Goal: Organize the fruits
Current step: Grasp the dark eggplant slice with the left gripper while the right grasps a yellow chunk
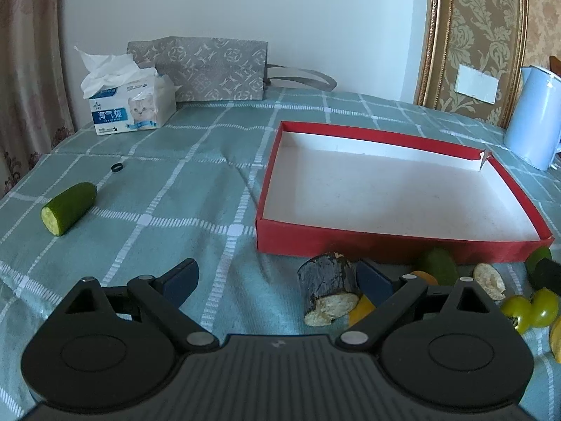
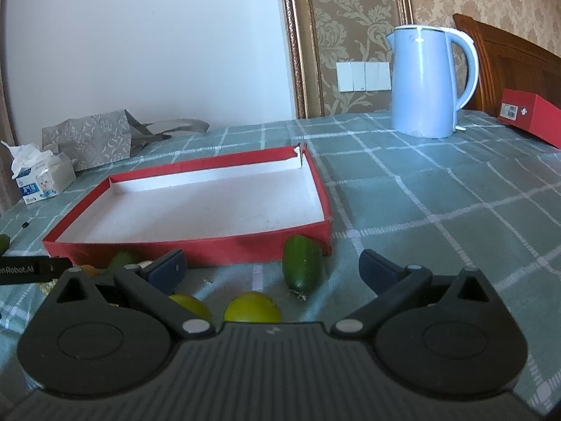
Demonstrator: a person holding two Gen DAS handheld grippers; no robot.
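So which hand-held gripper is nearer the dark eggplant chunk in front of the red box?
Left. The left hand-held gripper is open with the eggplant chunk against its right finger. The right hand-held gripper is open farther right, over green tomatoes beside a cucumber piece.

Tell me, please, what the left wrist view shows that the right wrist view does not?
Only the left wrist view shows the dark-skinned cut eggplant chunk and small black ring. Only the right wrist view shows the red closed carton and whole green cucumber. Both show the shallow red cardboard tray, pale blue electric kettle and tissue pack.
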